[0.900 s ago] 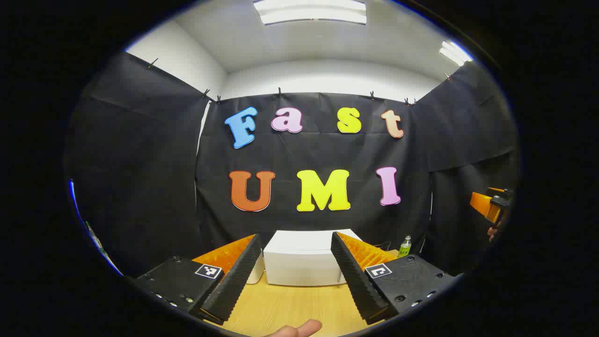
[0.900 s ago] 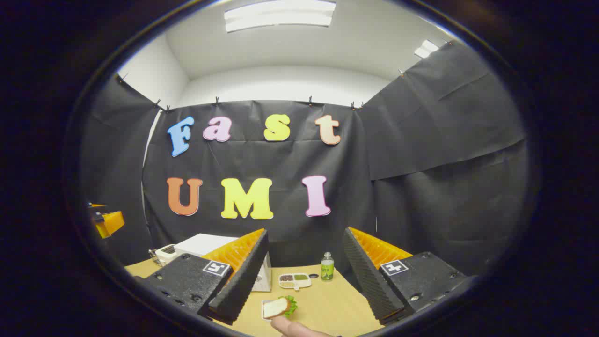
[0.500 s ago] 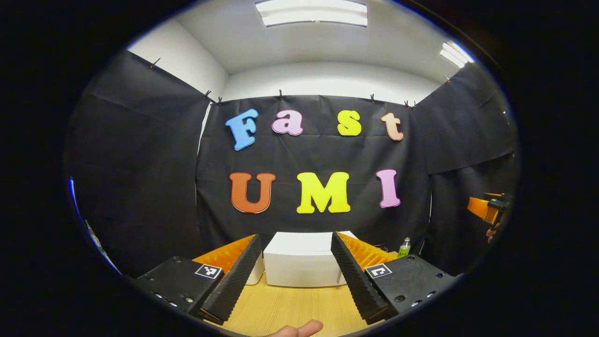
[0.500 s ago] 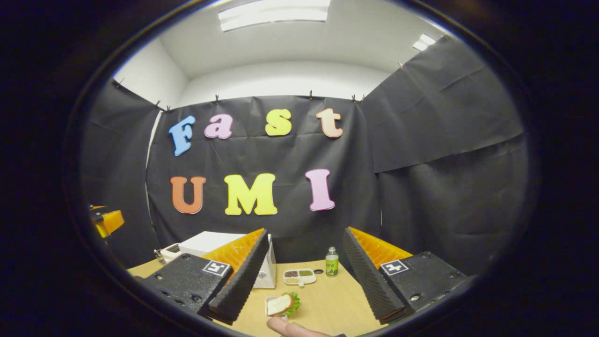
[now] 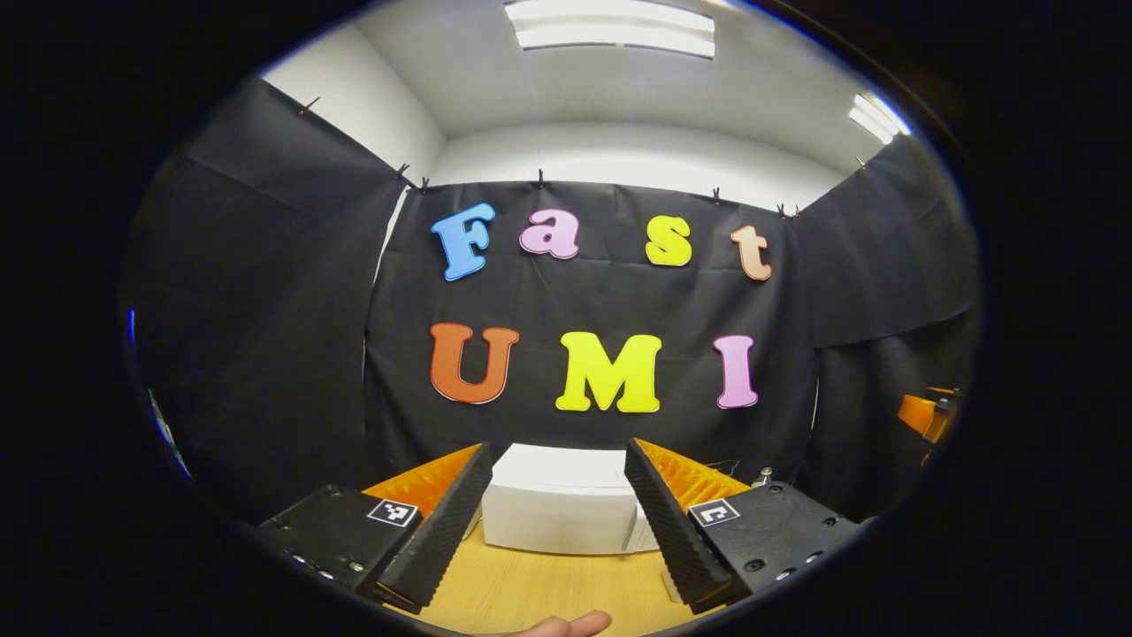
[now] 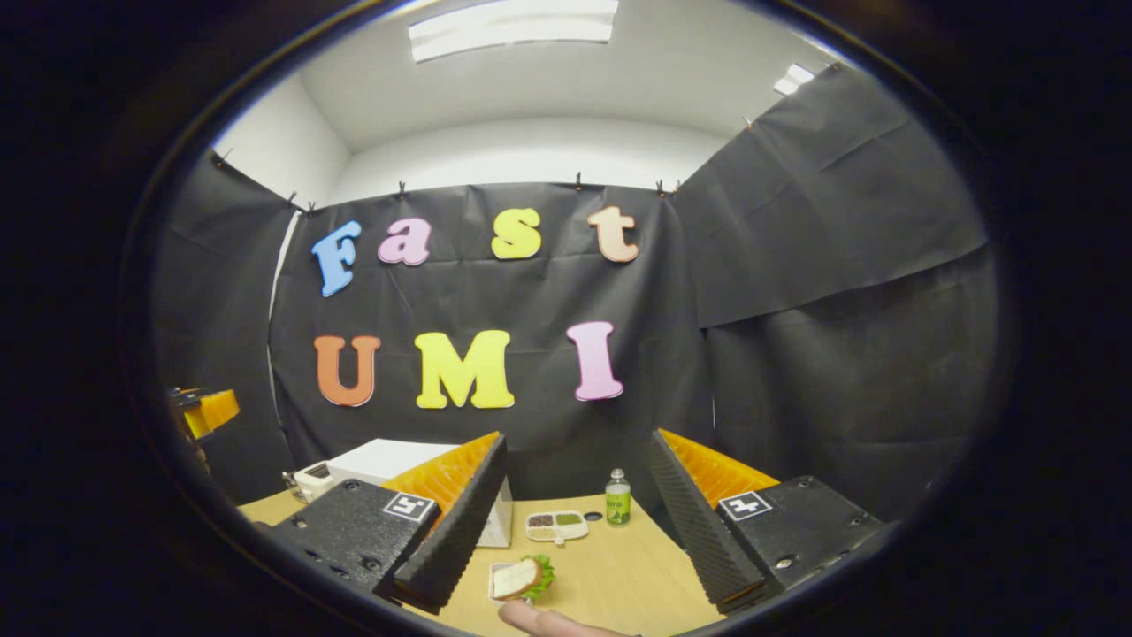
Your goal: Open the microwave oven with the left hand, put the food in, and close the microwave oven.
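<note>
The white microwave (image 5: 557, 513) stands on the wooden table (image 5: 531, 588), straight ahead of my left gripper (image 5: 557, 449). That gripper is open, some way short of the microwave, with nothing between its fingers. In the right gripper view the microwave (image 6: 380, 460) sits at the left, partly behind a finger. The food, a sandwich with lettuce on a small white plate (image 6: 517, 579), lies on the table below and ahead of my right gripper (image 6: 577, 437), which is open and holds nothing. I cannot make out the microwave's door.
A compartment tray (image 6: 555, 525) and a green bottle (image 6: 617, 500) stand toward the back of the table. A small white appliance (image 6: 311, 482) sits left of the microwave. The other gripper shows at the frame edges (image 5: 924, 411) (image 6: 208, 409). A person's fingertip (image 6: 539, 619) shows at the bottom.
My left gripper has moved a little closer to the microwave, which looks larger, and the bottle has slipped behind its right finger. The right gripper view has shifted only slightly.
</note>
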The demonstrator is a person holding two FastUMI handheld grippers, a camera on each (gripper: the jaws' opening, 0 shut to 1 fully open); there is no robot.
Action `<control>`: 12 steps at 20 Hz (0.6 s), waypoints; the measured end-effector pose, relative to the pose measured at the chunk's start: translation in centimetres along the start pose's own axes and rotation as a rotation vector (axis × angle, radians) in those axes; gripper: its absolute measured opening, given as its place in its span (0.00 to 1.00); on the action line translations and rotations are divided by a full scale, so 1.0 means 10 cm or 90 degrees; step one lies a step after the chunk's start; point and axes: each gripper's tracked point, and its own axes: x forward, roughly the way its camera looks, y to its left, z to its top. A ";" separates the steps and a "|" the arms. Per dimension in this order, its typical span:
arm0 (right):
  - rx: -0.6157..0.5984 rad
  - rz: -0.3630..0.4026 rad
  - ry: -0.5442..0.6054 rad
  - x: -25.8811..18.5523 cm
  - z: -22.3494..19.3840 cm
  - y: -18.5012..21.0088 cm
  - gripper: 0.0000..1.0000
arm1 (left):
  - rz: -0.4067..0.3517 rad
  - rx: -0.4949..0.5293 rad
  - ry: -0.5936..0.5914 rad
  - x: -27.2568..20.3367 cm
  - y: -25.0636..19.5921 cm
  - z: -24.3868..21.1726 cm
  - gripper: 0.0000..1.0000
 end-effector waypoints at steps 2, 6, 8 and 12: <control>0.004 -0.003 -0.002 0.04 -0.02 -0.07 1.00 | -0.007 -0.013 -0.004 0.21 -0.10 -0.08 0.95; 0.009 0.000 0.001 0.14 -0.12 -0.18 0.93 | -0.012 0.002 0.011 0.69 -0.30 -0.44 0.95; 0.011 0.002 0.000 0.19 -0.16 -0.23 1.00 | -0.010 0.012 0.029 0.98 -0.40 -0.73 0.95; 0.014 -0.005 0.006 0.29 -0.27 -0.37 1.00 | -0.028 0.010 0.088 1.44 -0.68 -1.41 0.95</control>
